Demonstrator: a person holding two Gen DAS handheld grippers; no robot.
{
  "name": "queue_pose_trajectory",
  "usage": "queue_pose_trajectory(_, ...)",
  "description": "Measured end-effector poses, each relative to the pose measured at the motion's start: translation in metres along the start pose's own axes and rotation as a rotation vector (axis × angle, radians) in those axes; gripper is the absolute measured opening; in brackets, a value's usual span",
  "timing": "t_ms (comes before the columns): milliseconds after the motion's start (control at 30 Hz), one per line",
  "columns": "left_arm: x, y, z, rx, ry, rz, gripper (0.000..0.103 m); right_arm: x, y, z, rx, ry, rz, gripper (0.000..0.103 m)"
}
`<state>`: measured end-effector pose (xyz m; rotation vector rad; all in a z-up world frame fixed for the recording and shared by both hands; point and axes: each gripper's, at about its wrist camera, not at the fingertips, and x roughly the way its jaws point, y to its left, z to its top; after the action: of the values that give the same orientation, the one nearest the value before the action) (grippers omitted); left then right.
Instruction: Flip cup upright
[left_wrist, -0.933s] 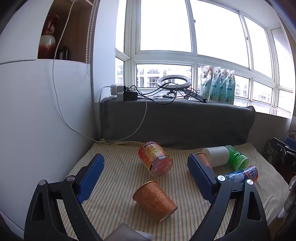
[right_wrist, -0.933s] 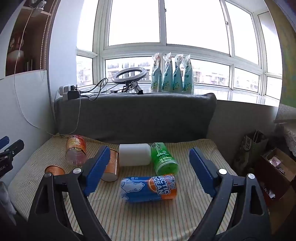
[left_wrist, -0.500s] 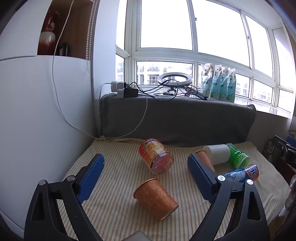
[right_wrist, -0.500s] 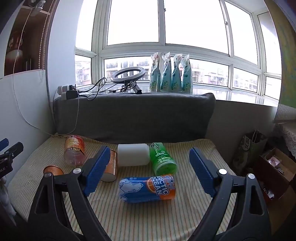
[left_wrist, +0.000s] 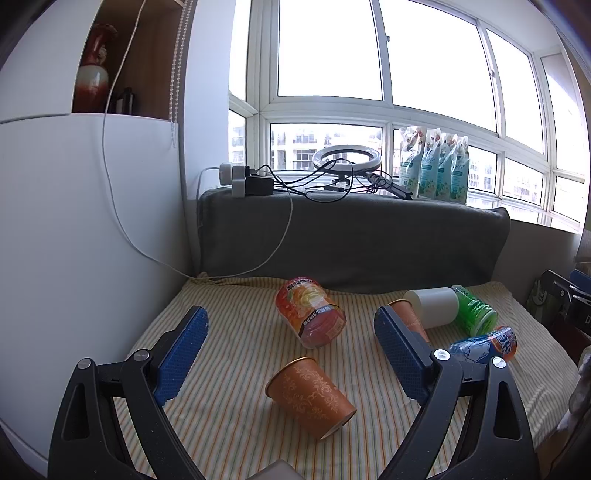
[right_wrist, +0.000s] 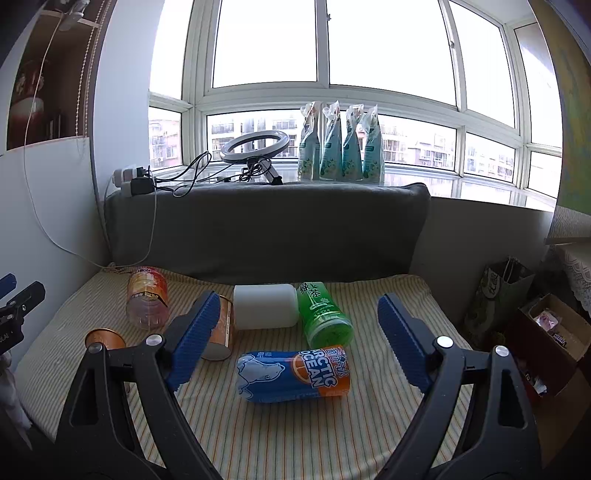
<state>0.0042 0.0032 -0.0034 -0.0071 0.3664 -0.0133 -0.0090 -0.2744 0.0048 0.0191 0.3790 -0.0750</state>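
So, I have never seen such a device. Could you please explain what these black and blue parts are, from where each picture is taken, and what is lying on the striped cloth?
The black arms with blue pads are two hand-held grippers, each carrying a camera that looks along its fingers. One picture comes from the left gripper, the other from the right gripper. Both are open and hold nothing. On the striped cloth lie cups on their sides: an orange patterned cup, a clear orange-label cup, a white cup, a green cup, a blue Arctic Ocean cup, and another orange cup.
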Motion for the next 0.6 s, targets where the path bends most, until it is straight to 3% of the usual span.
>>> queue_pose_trajectory(600, -0.0006, 0.0001, 0.0008, -0.004, -0.005, 0.0, 0.092, -0.0027, 0.0, 0.0029, 0.0, 0.001, 0.0, 0.09)
